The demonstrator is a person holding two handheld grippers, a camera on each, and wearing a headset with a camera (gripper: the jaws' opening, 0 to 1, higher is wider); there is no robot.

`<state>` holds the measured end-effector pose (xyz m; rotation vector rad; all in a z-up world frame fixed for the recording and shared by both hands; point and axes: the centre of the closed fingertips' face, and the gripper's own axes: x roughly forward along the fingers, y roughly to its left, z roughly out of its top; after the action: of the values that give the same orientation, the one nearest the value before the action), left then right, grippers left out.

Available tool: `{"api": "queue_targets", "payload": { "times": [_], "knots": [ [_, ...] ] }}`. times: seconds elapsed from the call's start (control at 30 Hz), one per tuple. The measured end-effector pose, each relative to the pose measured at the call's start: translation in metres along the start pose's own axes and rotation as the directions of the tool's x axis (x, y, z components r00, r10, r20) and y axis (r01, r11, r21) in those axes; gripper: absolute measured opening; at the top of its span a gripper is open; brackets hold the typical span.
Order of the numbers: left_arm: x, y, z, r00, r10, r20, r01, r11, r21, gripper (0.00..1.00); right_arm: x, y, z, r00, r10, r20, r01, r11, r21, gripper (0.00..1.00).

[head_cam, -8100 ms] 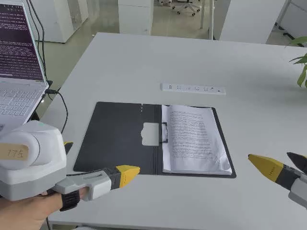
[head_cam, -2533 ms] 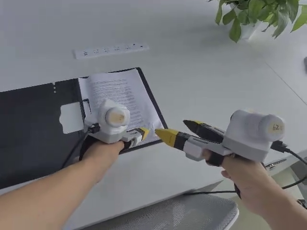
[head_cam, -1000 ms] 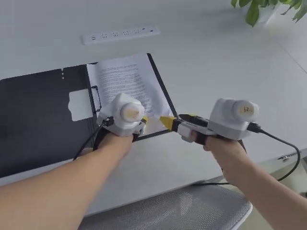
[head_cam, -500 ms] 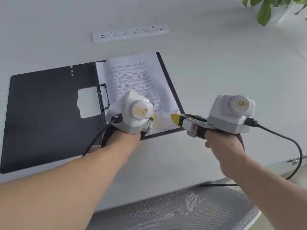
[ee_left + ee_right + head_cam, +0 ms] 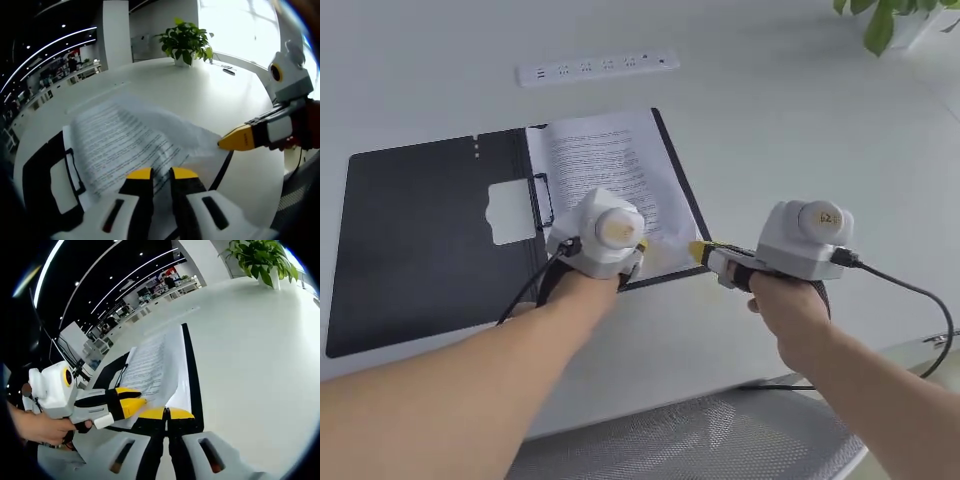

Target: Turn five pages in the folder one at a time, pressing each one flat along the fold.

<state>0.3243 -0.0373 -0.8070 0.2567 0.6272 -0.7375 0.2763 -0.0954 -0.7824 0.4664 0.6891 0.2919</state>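
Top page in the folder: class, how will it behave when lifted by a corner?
Probably floppy: the top page bows where the right gripper lifts its corner. Likely light: a thin sheet. It may crease or tear if tugged against the clip.

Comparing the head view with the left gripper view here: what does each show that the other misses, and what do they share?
Head view: the power strip and the full black left half of the folder. Left gripper view: the left tongs, slightly apart, over the printed text, and the top page raised toward the right tongs, which look shut on its corner. Shared: the page, the right tongs and the plant.
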Motion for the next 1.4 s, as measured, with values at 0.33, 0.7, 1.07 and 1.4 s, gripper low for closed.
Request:
{"api": "queue_targets", "payload": {
  "times": [0.33,0.7,1.07,1.4],
  "knots": [
    [-0.007,0.005,-0.003,0.9999,0.013,-0.01,-0.013,1.0,-0.02,0.09,-0.005,0.011,0.007,0.999,0.039,0.022,-0.04,0.999,0.015,0.0],
    [-0.039,0.034,-0.01,0.9987,0.05,0.004,-0.05,0.994,-0.093,0.14,-0.006,0.039,0.017,0.9905,0.125,0.056,-0.124,0.992,-0.022,0.0],
    [-0.096,0.057,0.013,0.9895,0.087,0.115,-0.067,0.984,-0.165,0.14,-0.012,0.095,0.029,0.9663,0.243,0.086,-0.236,0.969,-0.076,0.0],
    [-0.147,0.076,0.012,0.9758,0.134,0.173,-0.094,0.971,-0.221,0.15,-0.01,0.143,0.034,0.9385,0.334,0.089,-0.324,0.94,-0.109,0.0]
  ]
}}
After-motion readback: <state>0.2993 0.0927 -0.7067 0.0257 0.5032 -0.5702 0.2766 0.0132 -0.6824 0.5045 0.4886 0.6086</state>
